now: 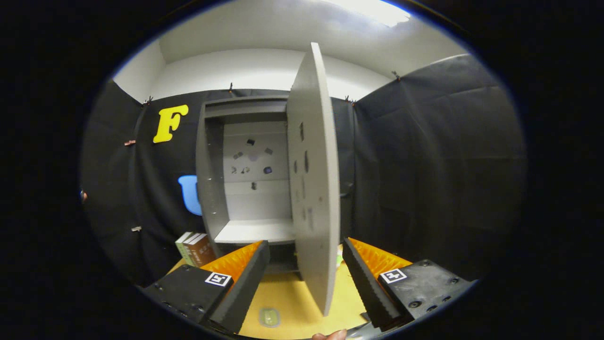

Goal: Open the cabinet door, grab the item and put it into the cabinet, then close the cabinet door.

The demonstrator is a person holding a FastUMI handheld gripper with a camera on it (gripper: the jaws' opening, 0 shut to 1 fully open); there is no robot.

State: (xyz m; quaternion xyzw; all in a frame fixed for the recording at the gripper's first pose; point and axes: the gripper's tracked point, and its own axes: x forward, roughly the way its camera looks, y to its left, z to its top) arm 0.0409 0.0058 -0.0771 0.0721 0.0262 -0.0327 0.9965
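The cabinet (245,189) stands at the table's (292,302) back edge, its door (314,189) swung open (edge toward the fingers). Gripper (306,255) jaws are apart, w/ the door's edge between them; books (194,249) lean left of the cabinet.

Cabinet (212,189) grey, door (314,189) grey with dark marks; tabletop (292,297) yellow; books (196,249) brown, green.

Cabinet (245,189) right half hidden behind door (314,189) — books (194,249) partly occluded.

Grey cabinet (245,189) on a yellow table (292,297), its door (314,179) swung open edge-on between the spread fingers of the gripper (306,257), books (194,249) beside the cabinet, small oval item (269,317) on the table.
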